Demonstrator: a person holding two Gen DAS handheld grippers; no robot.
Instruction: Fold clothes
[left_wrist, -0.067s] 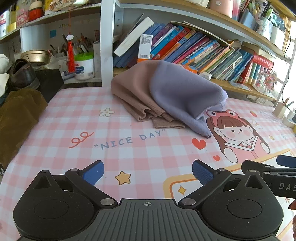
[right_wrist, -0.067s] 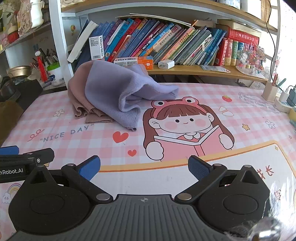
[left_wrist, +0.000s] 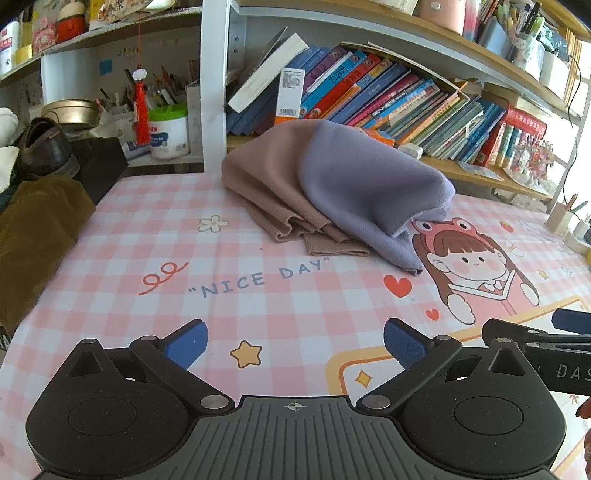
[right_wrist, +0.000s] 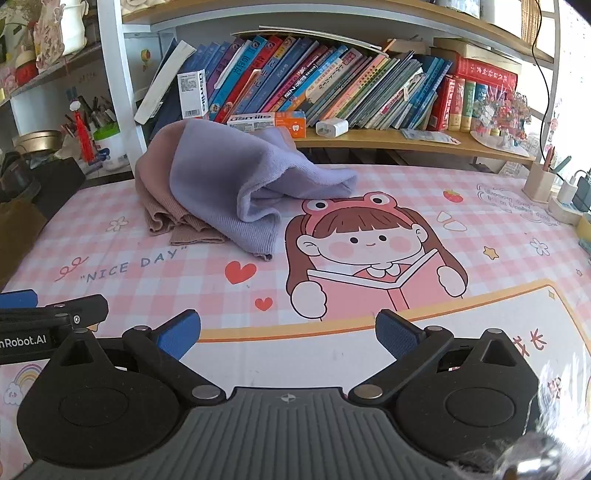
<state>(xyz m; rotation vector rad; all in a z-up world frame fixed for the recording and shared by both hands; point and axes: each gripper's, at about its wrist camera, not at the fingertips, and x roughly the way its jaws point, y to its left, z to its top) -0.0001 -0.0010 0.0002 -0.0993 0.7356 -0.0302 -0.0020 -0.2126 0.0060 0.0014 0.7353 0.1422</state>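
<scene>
So both grippers are hanging over the near edge of the desk, side by side. The left gripper (left_wrist: 295, 343) has its blue pads spread wide with nothing between them – just the pink checked desk mat (left_wrist: 258, 310) underneath. Same story for the right gripper (right_wrist: 288, 334): jaws wide apart, empty, sitting above the white panel of the mat. Each one pokes into the other's view, at about 3 o'clock in the left wrist view and 9 o'clock in the right wrist view.

The clothes are 2 pieces in 1 heap at the back of the mat, well apart from both grippers. From the left gripper it's at roughly 12 o'clock, from the right more like 11 o'clock. A lavender knit garment (left_wrist: 369, 184) is draped over a tan knit garment (left_wrist: 266, 173), with the tan one's ribbed cuffs sticking out at the front, just above the "NICE DAY" print (left_wrist: 258, 278). The lavender hem touches the cartoon girl's (right_wrist: 369, 251) frog hat – the heap is crumpled, not folded.

Behind it there's a bookshelf (right_wrist: 369, 138) of leaning books. A brown cloth (left_wrist: 37, 236) sits off the mat's left edge.
</scene>
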